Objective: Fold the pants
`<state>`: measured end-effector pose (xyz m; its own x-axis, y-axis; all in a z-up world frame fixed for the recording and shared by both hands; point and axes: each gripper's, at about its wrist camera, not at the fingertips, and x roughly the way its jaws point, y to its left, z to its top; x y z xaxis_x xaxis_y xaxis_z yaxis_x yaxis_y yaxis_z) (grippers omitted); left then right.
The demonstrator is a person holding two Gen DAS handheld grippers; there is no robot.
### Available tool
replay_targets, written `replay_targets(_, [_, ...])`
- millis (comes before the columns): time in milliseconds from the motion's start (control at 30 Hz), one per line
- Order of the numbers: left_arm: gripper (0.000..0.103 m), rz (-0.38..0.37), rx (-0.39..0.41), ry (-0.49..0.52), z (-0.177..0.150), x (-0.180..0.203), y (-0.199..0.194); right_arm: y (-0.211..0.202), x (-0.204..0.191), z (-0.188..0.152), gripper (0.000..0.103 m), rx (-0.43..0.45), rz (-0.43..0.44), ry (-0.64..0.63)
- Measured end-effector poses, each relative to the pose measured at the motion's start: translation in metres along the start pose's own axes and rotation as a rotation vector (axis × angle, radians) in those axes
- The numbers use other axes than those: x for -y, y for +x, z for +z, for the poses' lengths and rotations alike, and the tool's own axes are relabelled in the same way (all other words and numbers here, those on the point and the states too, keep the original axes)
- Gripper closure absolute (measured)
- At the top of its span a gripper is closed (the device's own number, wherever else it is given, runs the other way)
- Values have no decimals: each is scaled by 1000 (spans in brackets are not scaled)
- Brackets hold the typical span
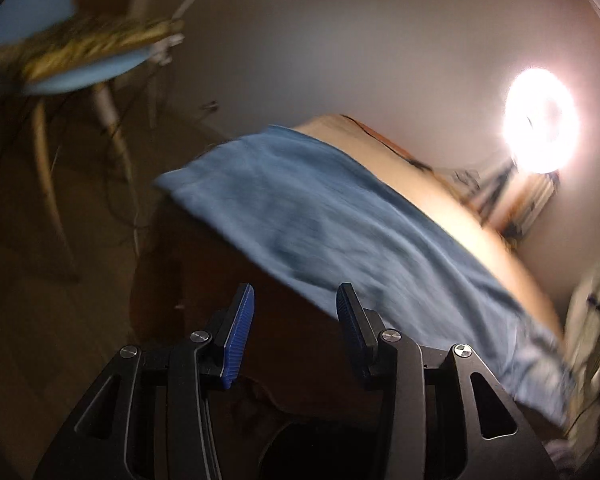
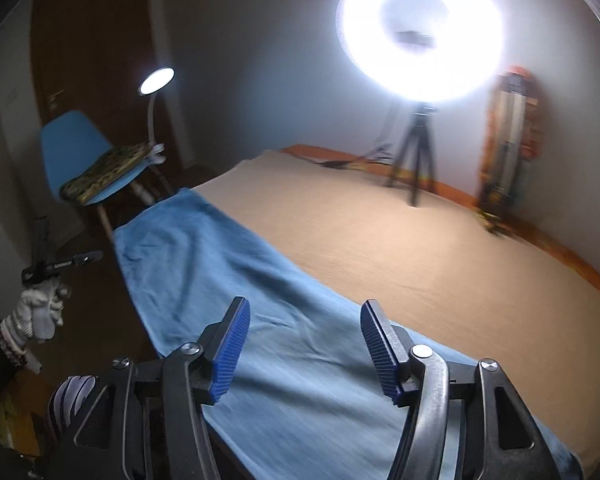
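Your right gripper [image 2: 300, 344] stood with its jaws apart and nothing between the blue pads, hanging over the near end of the pants [image 2: 228, 280]. Your left gripper [image 1: 296, 328] likewise held nothing, its jaws parted more narrowly, aimed at the dark space just off the bed edge, with the cloth's edge at its one o'clock. In the right wrist view your gloved left hand [image 2: 40, 312] appeared at nine o'clock, well apart from the cloth.

The pants, blue and denim-like, lay as one long narrow strip along the near edge of the bed [image 2: 420, 248], running from six o'clock out toward eleven o'clock in the right wrist view. Only a single leg's width showed, so I judge that the leg-over-leg fold was already made; motion blur kept me from confirming a second layer. The lengthwise folds that would shorten the strip remained undone, and the far end sat close to the bed corner, possibly overhanging it.

Count: one pair of pants, two grippers, one bed. Beyond the bed corner at ten o'clock stood one blue chair [image 2: 72, 148] bearing one patterned cushion [image 2: 108, 168], with one gooseneck lamp [image 2: 156, 80] behind it. At one o'clock stood one ring light [image 2: 480, 40] on one tripod [image 2: 416, 156].
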<state>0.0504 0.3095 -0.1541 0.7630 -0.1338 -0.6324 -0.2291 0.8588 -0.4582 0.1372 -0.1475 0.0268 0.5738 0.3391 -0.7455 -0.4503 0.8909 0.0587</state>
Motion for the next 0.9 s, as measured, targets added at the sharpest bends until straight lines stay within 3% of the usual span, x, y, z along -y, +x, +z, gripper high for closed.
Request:
replay_targets(133, [52, -52, 9, -180, 15, -41, 14, 36, -32, 18, 32, -19, 53, -58])
replay_targets(400, [50, -116, 6, -424, 36, -96, 55, 92, -80, 37, 32, -62, 153, -105])
replay_targets(567, [50, -137, 12, -506, 39, -121, 64, 115, -98, 40, 32, -87, 185, -124])
replay_targets(900, [52, -204, 62, -555, 38, -126, 70, 122, -107, 38, 32, -116, 177, -127])
